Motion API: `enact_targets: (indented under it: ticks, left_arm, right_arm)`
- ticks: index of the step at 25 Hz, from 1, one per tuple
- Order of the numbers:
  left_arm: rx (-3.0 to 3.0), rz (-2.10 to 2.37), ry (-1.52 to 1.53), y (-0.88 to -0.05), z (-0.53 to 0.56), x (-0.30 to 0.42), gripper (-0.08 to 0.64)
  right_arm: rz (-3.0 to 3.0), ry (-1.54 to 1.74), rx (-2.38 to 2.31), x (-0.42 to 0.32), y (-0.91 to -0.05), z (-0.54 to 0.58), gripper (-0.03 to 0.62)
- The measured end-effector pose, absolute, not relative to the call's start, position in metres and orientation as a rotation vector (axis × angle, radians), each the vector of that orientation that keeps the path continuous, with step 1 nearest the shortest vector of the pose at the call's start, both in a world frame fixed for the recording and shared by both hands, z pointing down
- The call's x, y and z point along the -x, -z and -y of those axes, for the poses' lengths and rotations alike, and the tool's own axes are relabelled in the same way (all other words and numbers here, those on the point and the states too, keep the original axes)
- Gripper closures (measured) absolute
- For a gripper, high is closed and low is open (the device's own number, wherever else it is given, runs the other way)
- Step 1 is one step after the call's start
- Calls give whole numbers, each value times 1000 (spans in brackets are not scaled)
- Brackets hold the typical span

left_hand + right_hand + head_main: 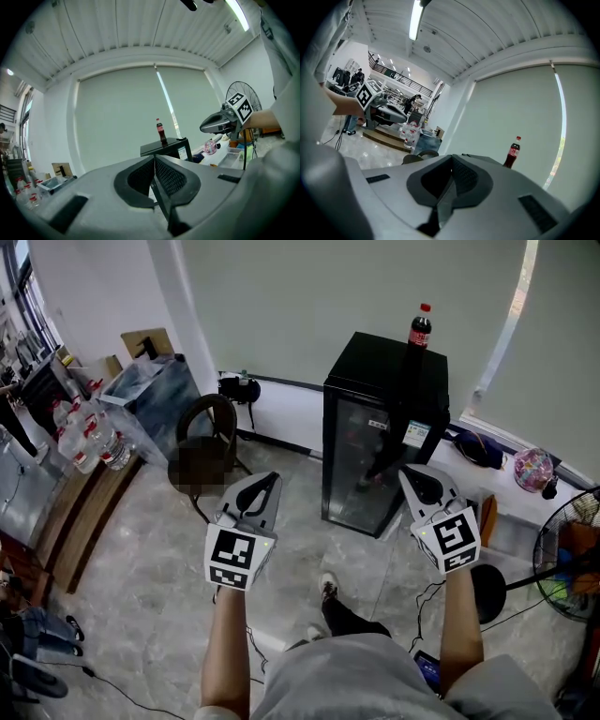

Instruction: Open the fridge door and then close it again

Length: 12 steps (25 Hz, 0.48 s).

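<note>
A pale blind [328,287] fills the far wall of a room with a grey marble floor [141,568], seen steeply from above by a person standing with a tool in each hand. A small black fridge [380,427] stands upright on the floor against that wall, straight ahead and slightly to the right, taller than it is wide, its glass door facing the person and angled a little to the left. The door looks shut, flush with the body, which fits either a door about to be opened or one closed again. A dark chair [211,423] stands left of the fridge and a floor fan [572,549] at the far right. The right tool [405,472] is the nearer one, its tip lying just before the fridge's lower front corner in the head view and apart from it; the left tool [275,477] is well to the left. Both point roughly level toward the fridge with jaws pressed together and nothing between them. A cola bottle [420,326] stands on the fridge top. Only the head view shows the door's glass front; the two gripper views show only the fridge top and the bottle past the closed jaws, and each shows the other tool off to the side. Which edge carries the handle cannot be made out
</note>
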<state>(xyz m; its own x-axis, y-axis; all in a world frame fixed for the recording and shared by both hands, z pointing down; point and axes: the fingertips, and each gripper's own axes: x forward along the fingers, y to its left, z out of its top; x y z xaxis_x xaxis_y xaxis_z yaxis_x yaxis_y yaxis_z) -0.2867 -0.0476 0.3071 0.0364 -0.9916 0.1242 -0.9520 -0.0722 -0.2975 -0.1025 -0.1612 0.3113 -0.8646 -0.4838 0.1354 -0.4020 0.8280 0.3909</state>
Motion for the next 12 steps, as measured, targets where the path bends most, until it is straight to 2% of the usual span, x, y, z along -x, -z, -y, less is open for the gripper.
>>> enact_targets:
  ticks: [12]
  left_arm:
    - [2202, -2026, 474, -319, 59, 293, 546]
  right_arm:
    - [2751, 519, -648, 110, -328, 172, 595]
